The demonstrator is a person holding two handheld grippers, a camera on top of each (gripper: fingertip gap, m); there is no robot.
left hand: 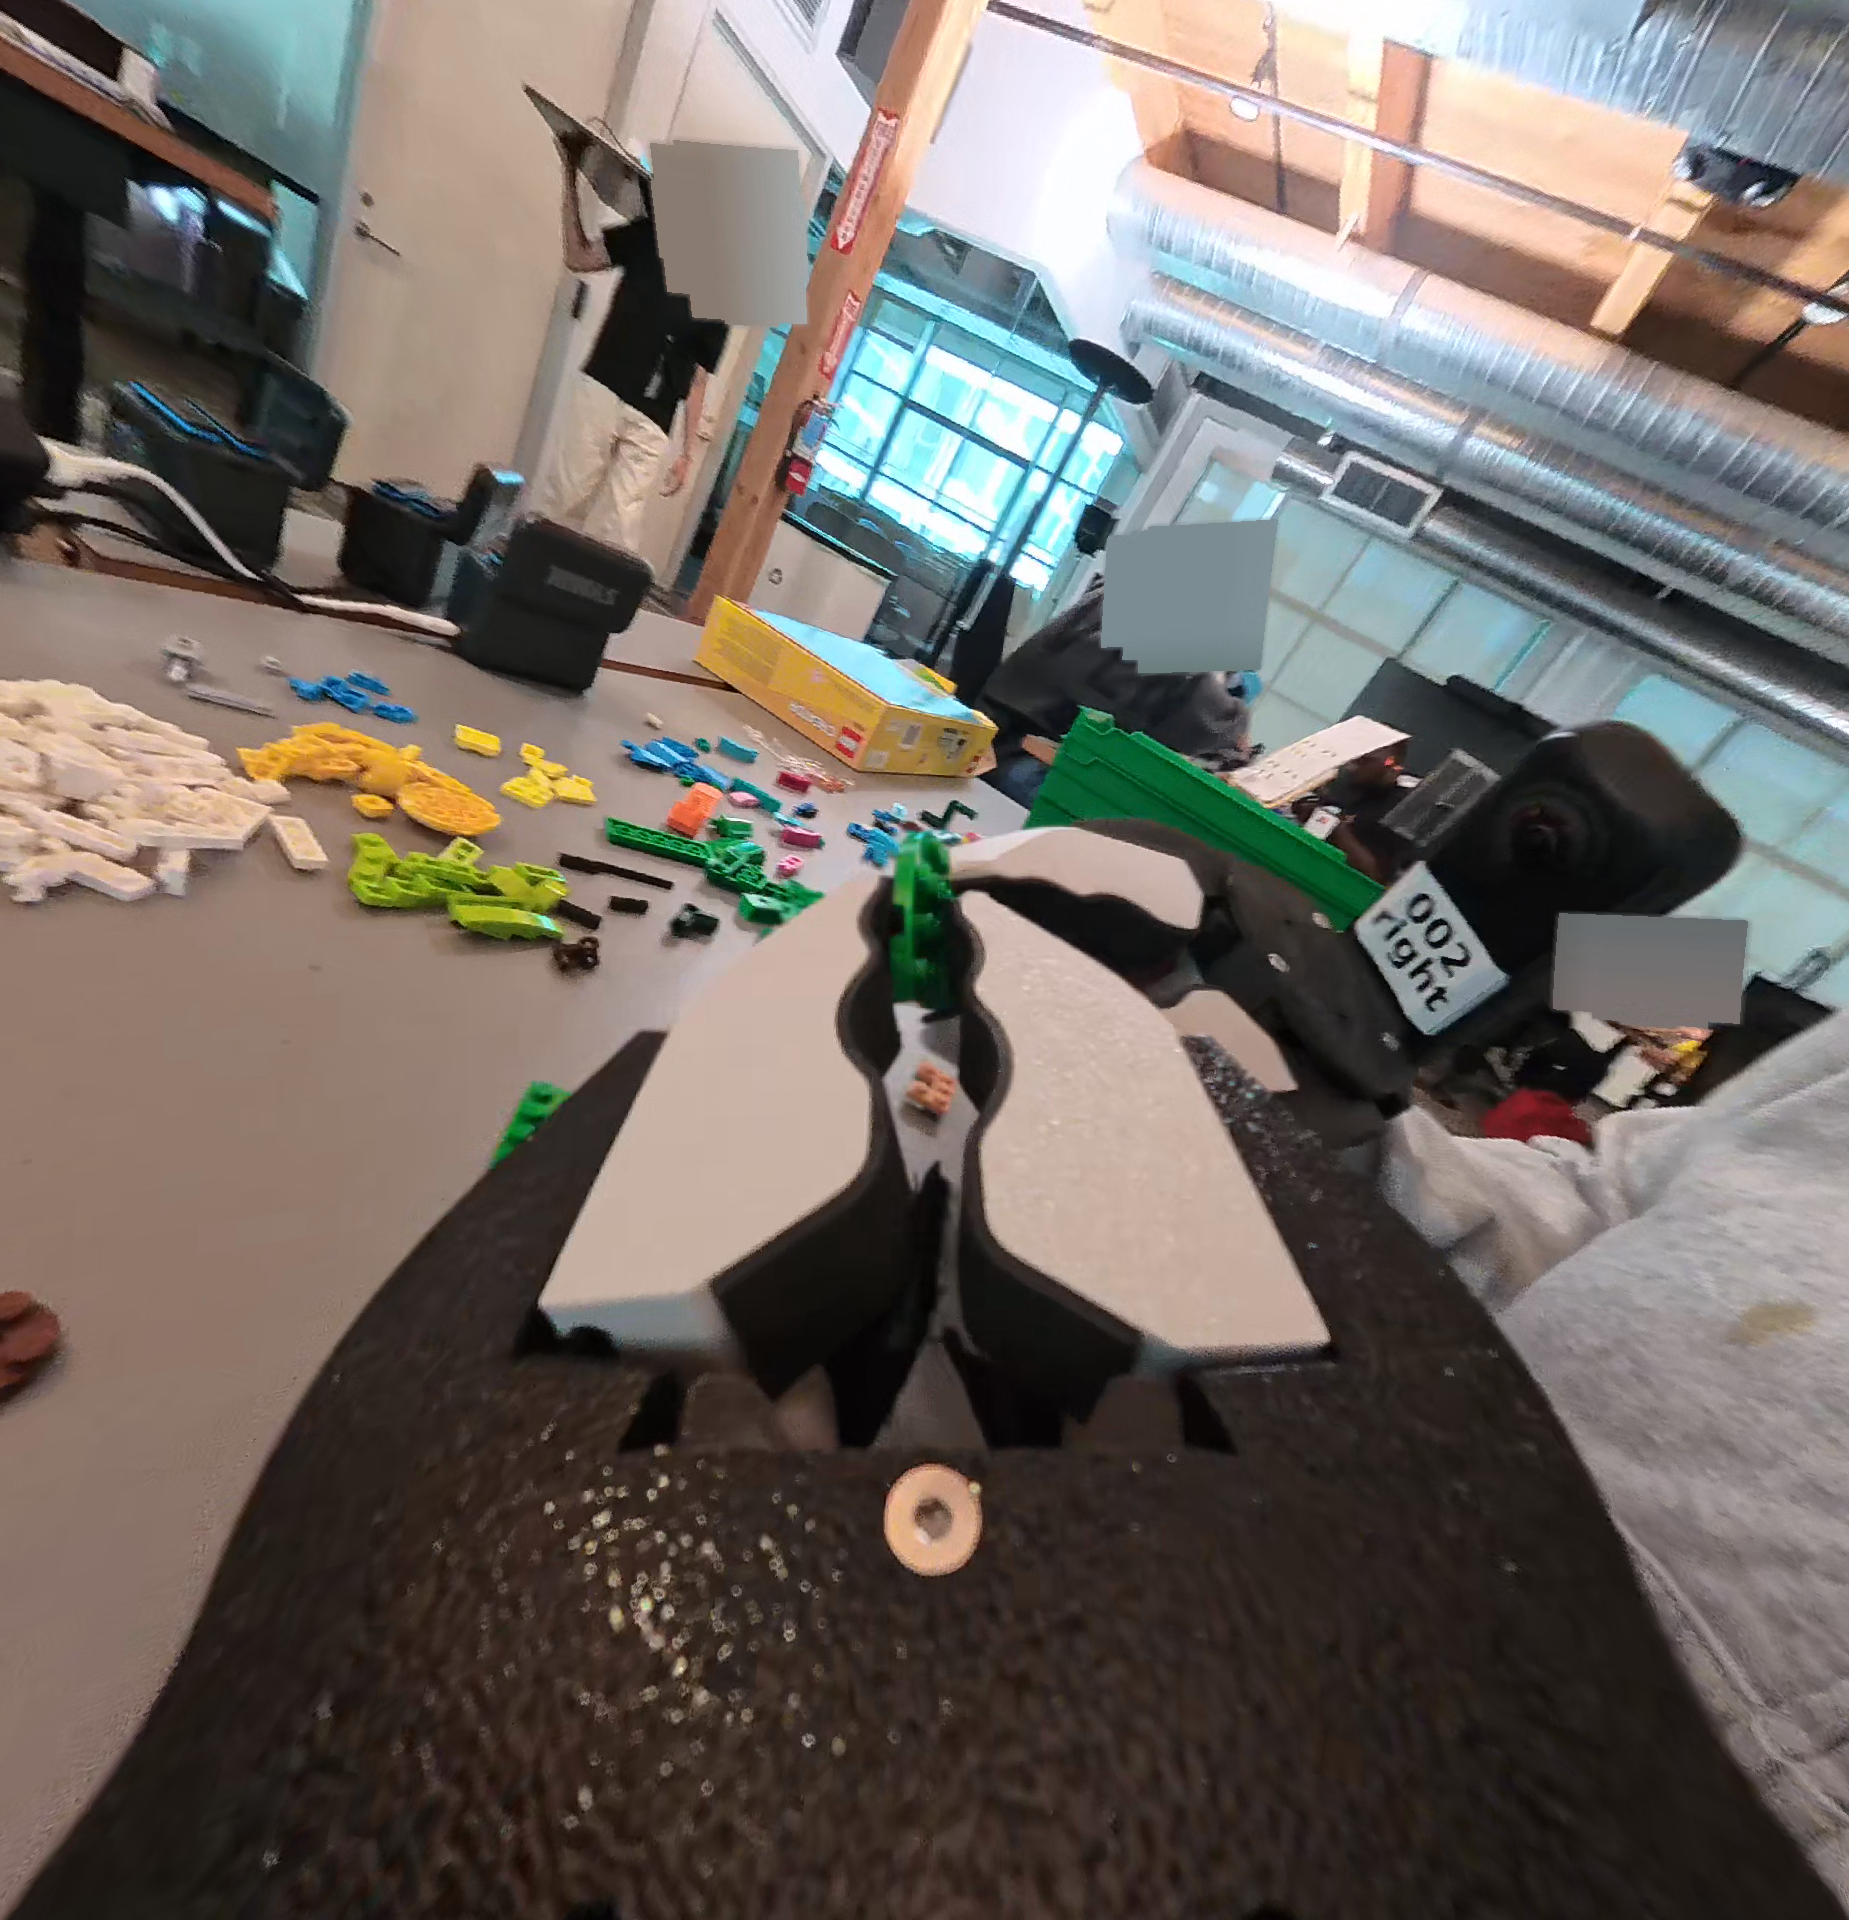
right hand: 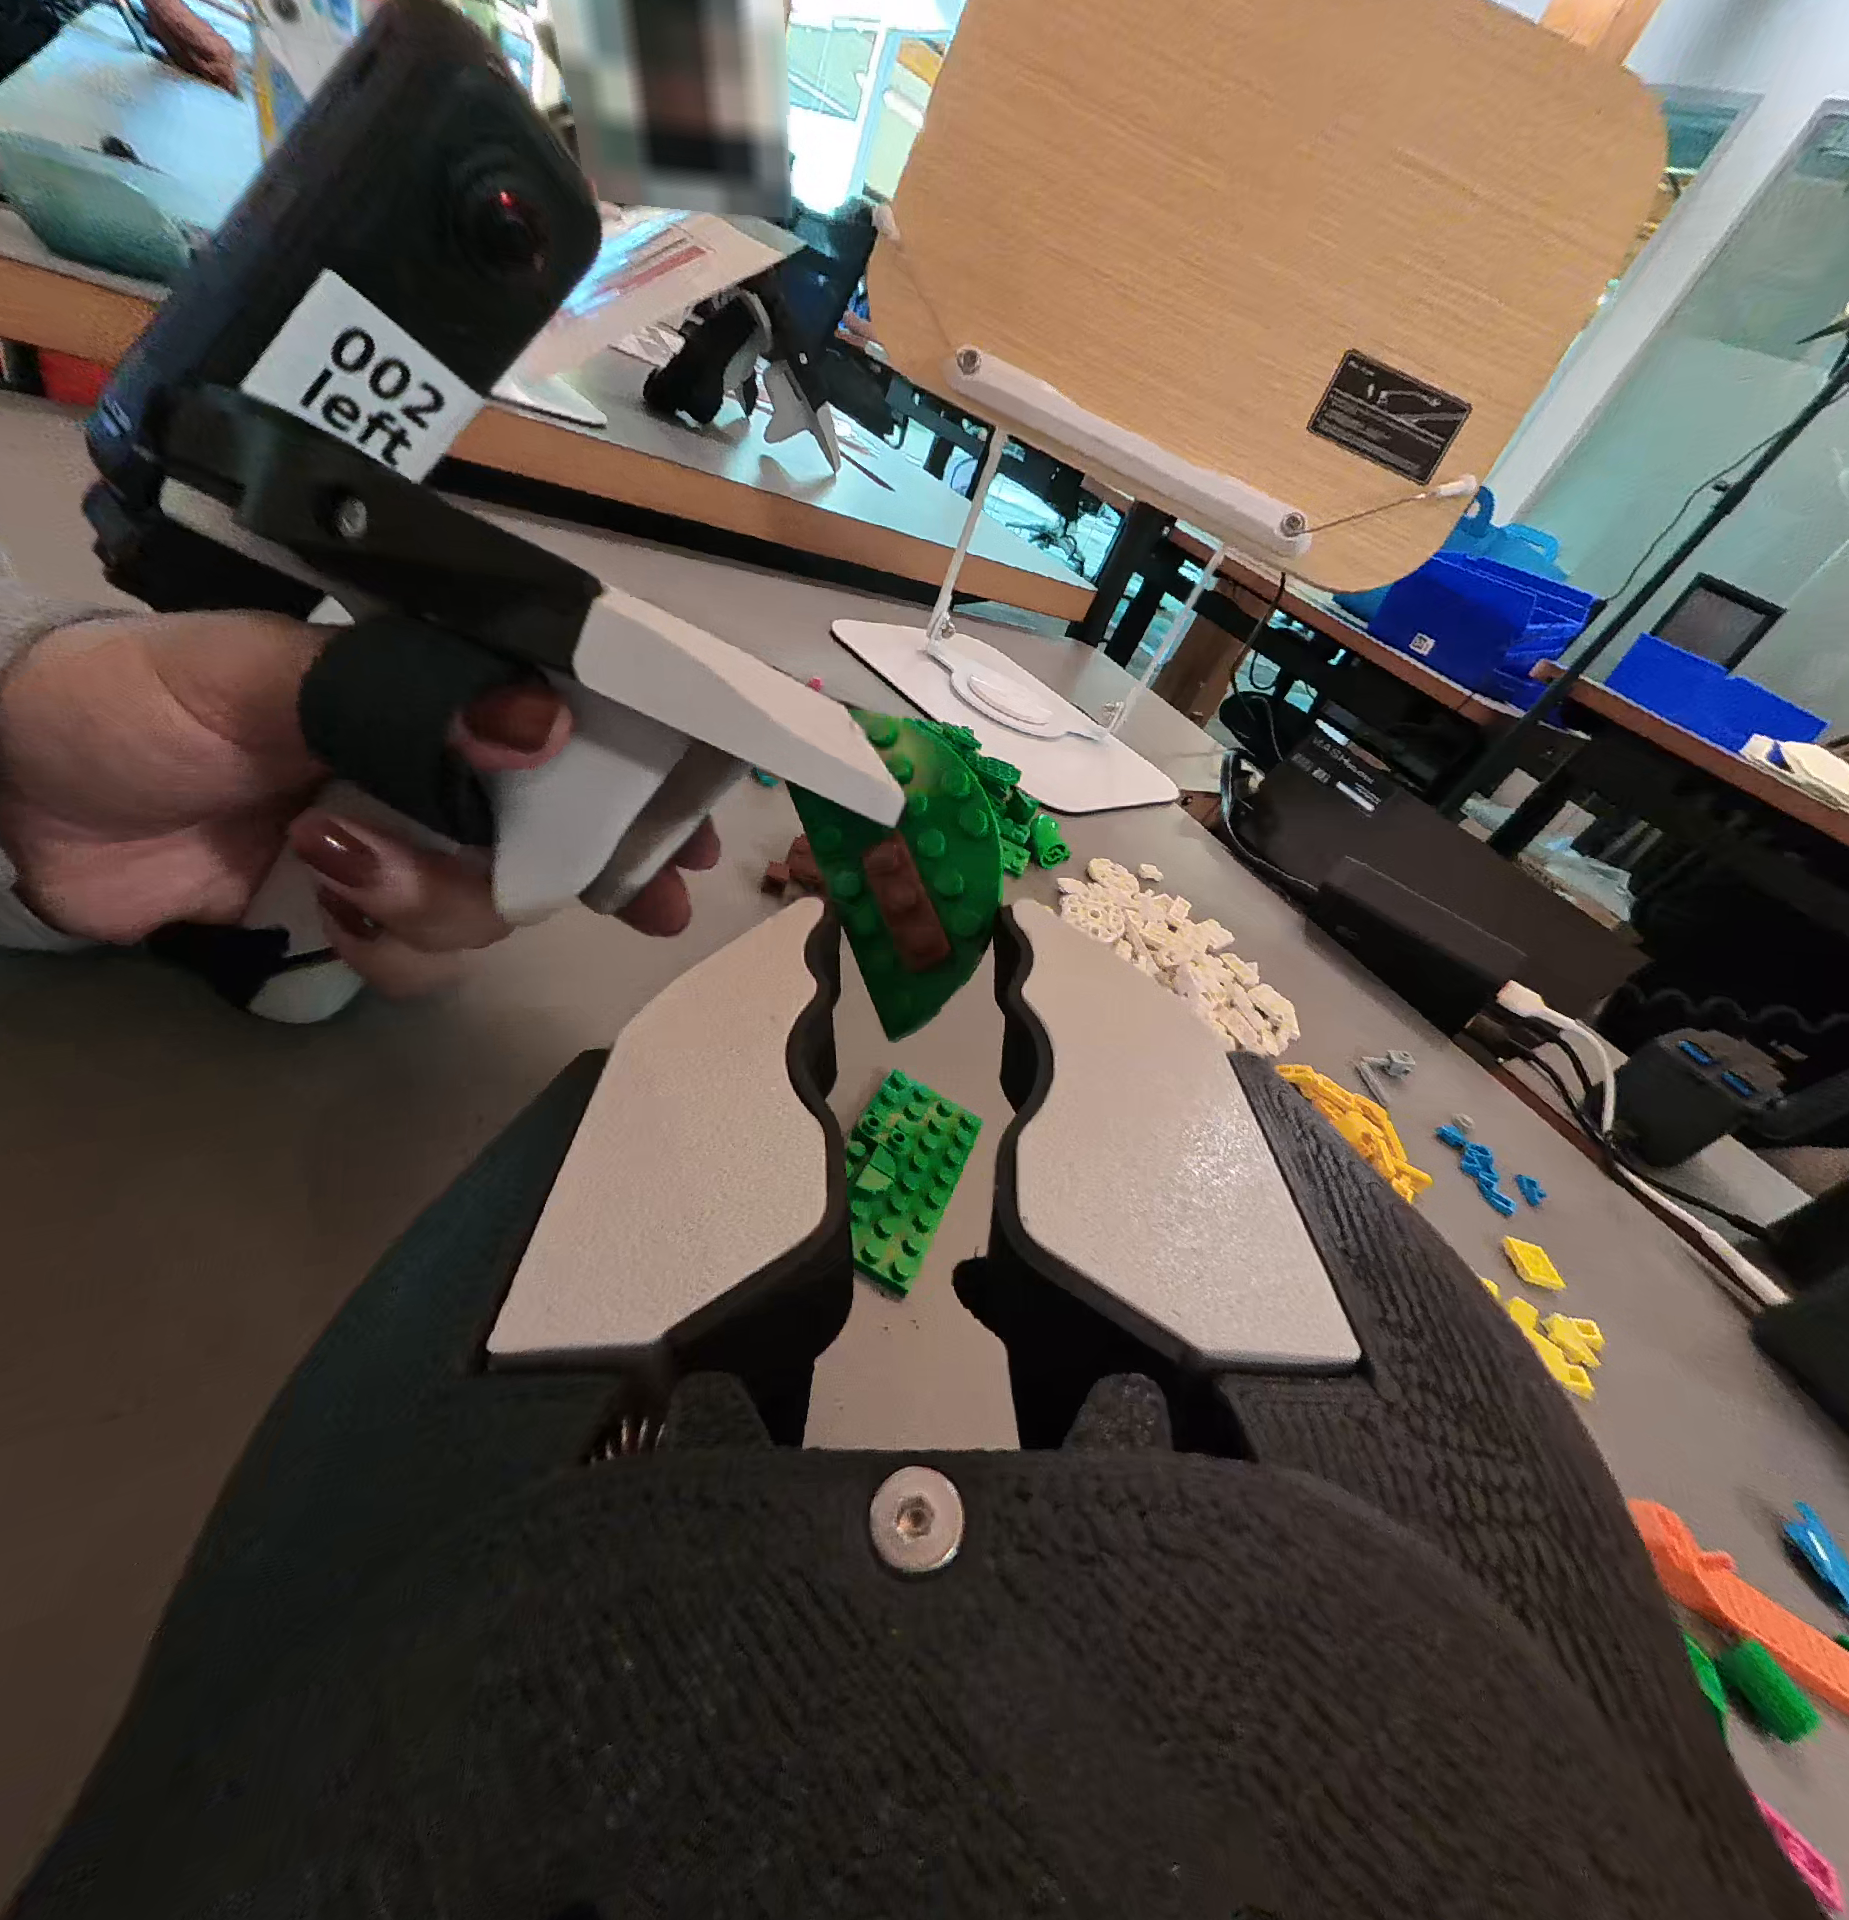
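While the left gripper (left hand: 915,935) clamps a green half-round plate (right hand: 904,883), the right gripper (right hand: 909,935) brackets its lower edge at six o'clock, jaws apparently not pressing

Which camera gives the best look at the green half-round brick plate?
The right wrist view: the green half-round plate faces it, showing studs and a brown brick. The left wrist view sees the plate edge-on, clamped between the left gripper fingers.
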